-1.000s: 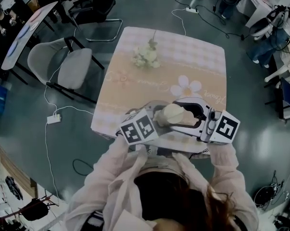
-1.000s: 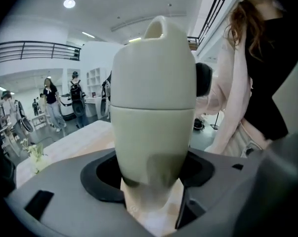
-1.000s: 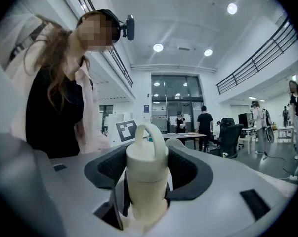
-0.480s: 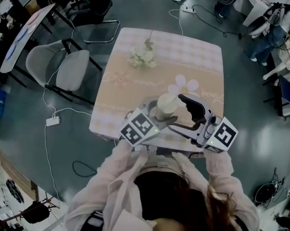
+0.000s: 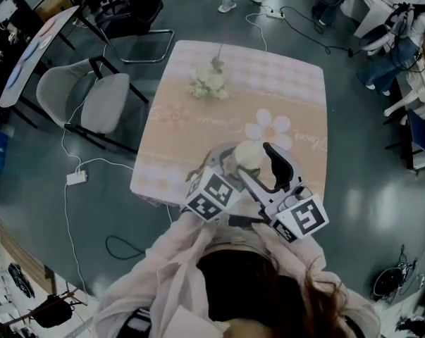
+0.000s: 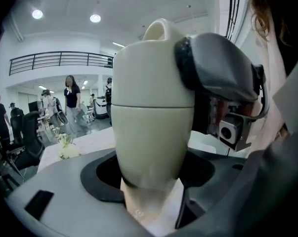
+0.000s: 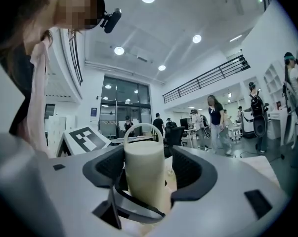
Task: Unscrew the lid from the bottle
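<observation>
The cream bottle (image 5: 246,153) is up off the table (image 5: 198,125), over its near edge, between the two grippers. The left gripper (image 6: 149,169) has its jaws spread wide and pressed on the bottle's lower body. The right gripper (image 7: 148,169) comes in level from the other side. Its jaws have just been closing, with the lid (image 6: 149,58) and its loop handle standing between them. A sliver of gap shows at one pad, so it seems not to be clamped yet.

In the head view the right gripper's dark jaw crosses the bottle's right side and hides part of it.

Farther back on the cloth lie a bunch of pale flowers (image 5: 211,83) and a daisy print (image 5: 268,127), both well apart from the bottle. A grey chair (image 5: 92,97) stands left of the table, with a power strip (image 5: 76,178) on the floor near it. People (image 7: 215,117) walk in the hall behind.
</observation>
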The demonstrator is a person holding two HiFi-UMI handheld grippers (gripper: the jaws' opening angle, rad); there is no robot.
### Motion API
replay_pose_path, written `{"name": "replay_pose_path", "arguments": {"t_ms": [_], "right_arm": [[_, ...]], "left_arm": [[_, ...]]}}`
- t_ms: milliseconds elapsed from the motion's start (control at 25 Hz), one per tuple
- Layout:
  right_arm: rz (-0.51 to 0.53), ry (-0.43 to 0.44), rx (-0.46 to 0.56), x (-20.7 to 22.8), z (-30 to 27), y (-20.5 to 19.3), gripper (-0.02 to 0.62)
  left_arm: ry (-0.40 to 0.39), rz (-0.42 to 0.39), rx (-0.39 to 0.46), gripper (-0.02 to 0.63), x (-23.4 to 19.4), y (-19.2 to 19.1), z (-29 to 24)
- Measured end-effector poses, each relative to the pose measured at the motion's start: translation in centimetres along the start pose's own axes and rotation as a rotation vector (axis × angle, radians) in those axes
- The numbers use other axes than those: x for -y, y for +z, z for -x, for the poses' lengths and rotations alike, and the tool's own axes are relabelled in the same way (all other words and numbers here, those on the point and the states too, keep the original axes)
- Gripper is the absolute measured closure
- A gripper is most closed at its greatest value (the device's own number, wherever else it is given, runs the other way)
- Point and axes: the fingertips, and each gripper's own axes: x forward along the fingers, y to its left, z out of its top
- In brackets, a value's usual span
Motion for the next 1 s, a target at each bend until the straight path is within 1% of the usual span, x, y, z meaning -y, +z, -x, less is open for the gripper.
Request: {"name": "replay_pose_path", "arguments": {"t_ms": [40,120,160,400,600,760,880,1000], "right_arm": [[0.003,-0.009,-0.001,0.0,-0.1,-0.1,0.287],[0.015,0.0,-0.001,-0.3,-0.1,-0.1,0.322],[0.021,0.01,-0.001,-0.5,-0.2,-0.1,0.328],[0.048,0.103,-0.013,-1.4,-0.1,-0.2,0.328],[0.061,0.233,-0.019,-1.8,0.1,0.1,0.328],[0.076,0.342,-0.021,-2.3,0.3,0.4,0.328],[0.083,0.424,-0.009,-2.6,0.4,1.0,0.328],[0.066,0.505,0.006,-3.2,0.2,1.9,0.328]], "left_arm": [[0.004,-0.001,-0.006,0.291,0.0,-0.1,-0.1],[0.004,0.004,-0.013,0.291,0.1,-0.3,-0.1],[0.003,0.008,-0.015,0.291,0.2,-0.4,0.0],[-0.026,-0.005,-0.018,0.291,0.6,-0.7,0.5],[-0.081,-0.025,-0.014,0.291,1.2,-0.5,0.9],[-0.12,-0.057,-0.017,0.291,1.6,-0.4,1.2],[-0.17,-0.07,-0.008,0.291,1.9,0.0,1.5],[-0.24,-0.095,-0.006,0.291,2.4,0.3,2.0]]}}
